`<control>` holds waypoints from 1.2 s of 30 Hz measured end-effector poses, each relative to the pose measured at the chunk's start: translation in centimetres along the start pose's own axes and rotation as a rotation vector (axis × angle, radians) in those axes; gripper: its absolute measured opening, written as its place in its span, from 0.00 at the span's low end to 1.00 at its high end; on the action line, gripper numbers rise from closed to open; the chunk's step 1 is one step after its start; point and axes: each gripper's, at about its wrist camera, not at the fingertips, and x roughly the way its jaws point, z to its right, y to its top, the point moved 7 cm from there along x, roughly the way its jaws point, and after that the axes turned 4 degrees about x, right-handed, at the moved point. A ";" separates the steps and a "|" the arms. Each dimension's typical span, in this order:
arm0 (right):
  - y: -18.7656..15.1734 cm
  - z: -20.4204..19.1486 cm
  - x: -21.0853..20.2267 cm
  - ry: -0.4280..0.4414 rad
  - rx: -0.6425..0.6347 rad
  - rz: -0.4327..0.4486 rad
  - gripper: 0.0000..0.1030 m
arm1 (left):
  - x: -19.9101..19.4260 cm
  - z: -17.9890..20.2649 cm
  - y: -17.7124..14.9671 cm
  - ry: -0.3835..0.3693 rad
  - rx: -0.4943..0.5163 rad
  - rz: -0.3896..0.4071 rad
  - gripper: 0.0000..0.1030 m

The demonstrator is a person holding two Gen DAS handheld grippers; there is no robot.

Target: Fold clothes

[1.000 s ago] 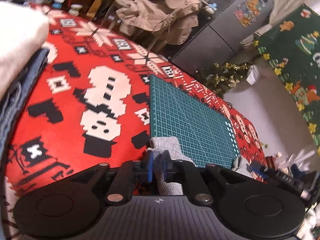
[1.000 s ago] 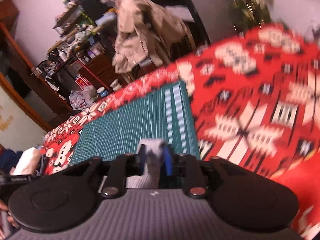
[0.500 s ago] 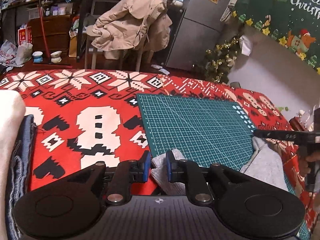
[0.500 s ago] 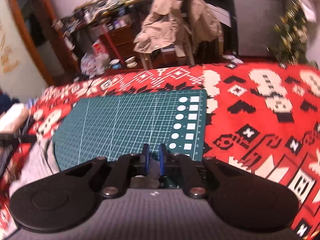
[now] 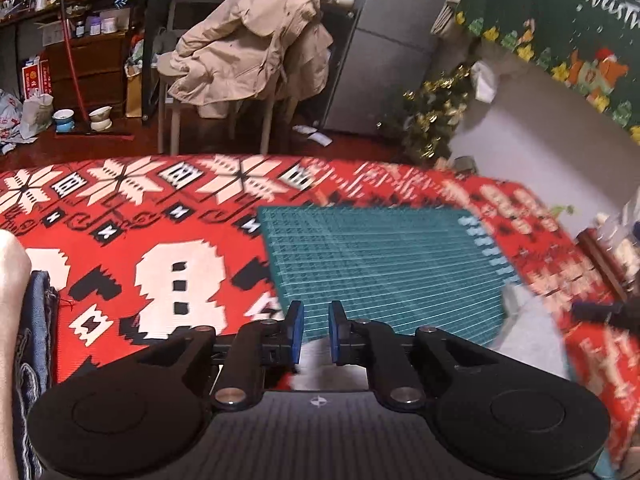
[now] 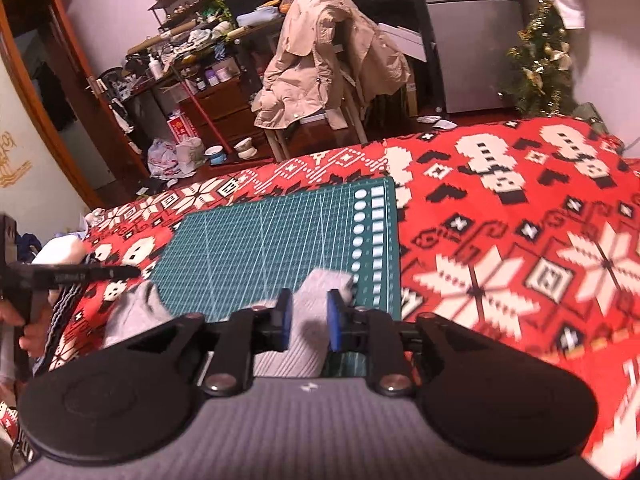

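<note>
**A:** What is the cloth like?

**B:** It is a pale grey ribbed knit garment (image 6: 308, 320), soft and crumpled. It lies on the near edge of the dark green gridded cutting mat (image 6: 272, 248), with one bunch rising between the blue pads of the right gripper (image 6: 307, 308). Those jaws are easing apart, yet the knit fills the gap and touches both pads. A second bunch (image 6: 136, 312) slumps over the mat's left corner.

**A:** And the left gripper (image 5: 316, 320)?

**B:** Its jaws are spreading too, and the pads press on nothing. Some pale fabric sits low in the gap, too blurred to tell more. From the right wrist view its black body shows at the left edge, held by a hand (image 6: 24, 332).

**A:** What does it all rest on?

**B:** A counter under a red woven cover with white snowmen and snowflakes (image 5: 168, 208), flat and blocky like pixel work. The mat is smooth, with white rulings and a row of white circles and squares along one side. At far left a folded blue denim piece (image 5: 34, 340) lies under something white.

**A:** The room?

**B:** Cluttered. A beige padded coat (image 5: 248, 52) hangs over a chair, with a silver fridge (image 5: 384, 52) and a small tinsel-hung Christmas tree (image 5: 432, 120) beside it.

**A:** Any writing?

**B:** The green wall banner (image 5: 560, 20) reads "Mer" over "Christm" in white script, cut off by the edge. Lettering on the left gripper's bar is too small to read
</note>
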 end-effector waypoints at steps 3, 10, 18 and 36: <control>-1.8 -1.8 -1.9 -0.011 -0.008 -0.007 0.28 | -2.1 1.9 -0.1 -0.011 0.039 0.014 0.37; -7.0 -5.8 -5.8 -0.025 -0.016 0.006 0.35 | -6.7 4.9 -2.6 -0.145 0.026 0.049 0.43; -10.4 -6.5 -6.6 -0.022 0.085 0.033 0.36 | -3.0 3.0 -5.2 -0.186 -0.165 -0.063 0.19; -10.1 -5.7 -4.3 -0.022 0.138 0.038 0.36 | -4.1 4.3 -5.3 -0.009 0.059 0.024 0.02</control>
